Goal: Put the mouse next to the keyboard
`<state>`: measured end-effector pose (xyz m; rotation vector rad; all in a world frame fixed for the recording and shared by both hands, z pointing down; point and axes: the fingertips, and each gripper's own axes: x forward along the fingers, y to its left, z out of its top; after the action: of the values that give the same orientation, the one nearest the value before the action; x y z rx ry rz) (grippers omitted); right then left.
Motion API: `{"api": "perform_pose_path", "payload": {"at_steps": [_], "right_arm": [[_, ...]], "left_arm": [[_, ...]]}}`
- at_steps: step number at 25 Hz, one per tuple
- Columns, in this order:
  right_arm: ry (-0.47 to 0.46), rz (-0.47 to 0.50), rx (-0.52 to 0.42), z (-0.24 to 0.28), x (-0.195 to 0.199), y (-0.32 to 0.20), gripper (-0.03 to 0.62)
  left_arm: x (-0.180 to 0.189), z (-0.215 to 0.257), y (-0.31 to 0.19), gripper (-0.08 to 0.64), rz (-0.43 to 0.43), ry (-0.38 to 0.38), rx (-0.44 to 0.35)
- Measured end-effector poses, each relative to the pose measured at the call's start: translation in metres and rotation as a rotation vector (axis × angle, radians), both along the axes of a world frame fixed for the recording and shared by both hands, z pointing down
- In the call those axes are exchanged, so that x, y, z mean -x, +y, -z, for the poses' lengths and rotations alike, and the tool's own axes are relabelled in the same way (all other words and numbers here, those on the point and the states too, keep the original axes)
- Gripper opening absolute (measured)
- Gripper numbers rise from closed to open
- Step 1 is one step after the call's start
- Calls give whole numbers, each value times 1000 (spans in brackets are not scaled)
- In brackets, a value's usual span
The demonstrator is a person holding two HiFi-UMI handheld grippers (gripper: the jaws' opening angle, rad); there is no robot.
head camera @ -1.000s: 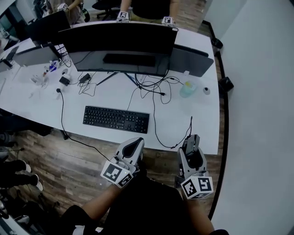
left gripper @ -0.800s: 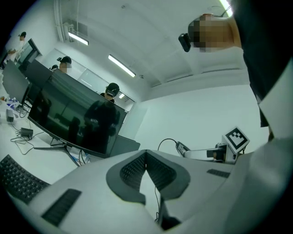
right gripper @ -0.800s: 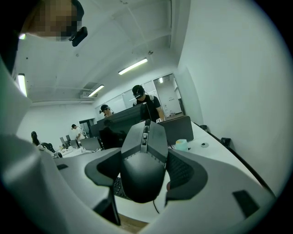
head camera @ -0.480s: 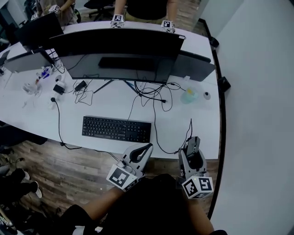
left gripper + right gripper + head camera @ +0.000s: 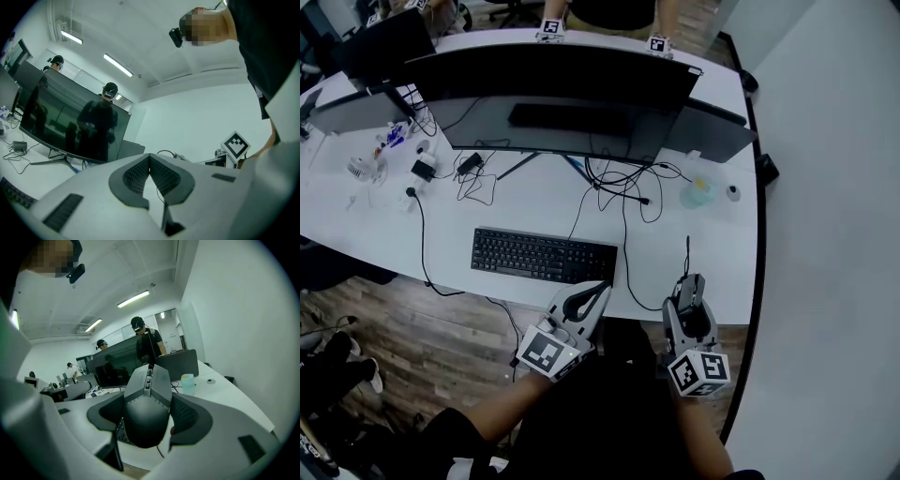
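Closest to the person, both tools hang just off the near edge of the white desk (image 5: 703,246), over the wooden floor. The left gripper (image 5: 598,290) is clenched on nothing: its ribbed pads (image 5: 136,174) meet at the tip with only air behind them, and it points toward the keyboard's right end. The right gripper (image 5: 688,287) grasps the black mouse (image 5: 146,397), clamped by its flanks with the scroll wheel facing away from the person, raised above the desk edge and not resting on it. I'd say this is the carry stage: the mouse is lifted and brought to the desk but not yet set down. A little farther in, the black keyboard (image 5: 544,255) lies flat, well to the left of the mouse, with bare desktop off its right end. A thin black cable (image 5: 625,262) snakes across that patch, so the next move, to my eye, calls for bringing the mouse forward and left, lowering it flat just beside the keyboard's right end, minding the cord, then letting the jaws part. Beyond that stands a pale translucent cup (image 5: 698,192), then the wide dark monitor (image 5: 553,84). At the far side of the desk, another person's marker cubes (image 5: 551,28) show.
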<state>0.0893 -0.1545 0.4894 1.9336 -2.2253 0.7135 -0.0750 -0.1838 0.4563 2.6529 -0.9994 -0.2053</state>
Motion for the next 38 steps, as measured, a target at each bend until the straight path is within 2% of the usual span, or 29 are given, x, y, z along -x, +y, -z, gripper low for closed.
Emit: {"api": "perform_pose_path", "payload": {"at_steps": [3, 7, 10, 16, 21, 26, 32, 38], "right_arm": [[3, 21, 17, -14, 2, -4, 307], [-4, 40, 48, -37, 0, -14, 307], [-12, 50, 82, -54, -3, -21, 307], [8, 71, 135, -90, -9, -38, 307], [-33, 84, 215, -129, -17, -50, 307], [-15, 114, 294, -174, -23, -63, 307], [32, 161, 399, -220, -21, -71, 307], [111, 154, 510, -260, -25, -74, 307]], "left_arm": [[0, -10, -1, 3, 31, -14, 30], [-5, -20, -5, 3, 37, -15, 56], [-9, -22, -12, 3, 44, -44, 58], [-23, -29, -28, 3, 32, -75, 59], [-42, -37, -36, 3, -18, -87, 73], [-63, -40, -44, 3, -43, -132, 55], [-83, -53, -54, 3, -66, -139, 98], [-92, -61, -73, 3, -31, -138, 143]]}}
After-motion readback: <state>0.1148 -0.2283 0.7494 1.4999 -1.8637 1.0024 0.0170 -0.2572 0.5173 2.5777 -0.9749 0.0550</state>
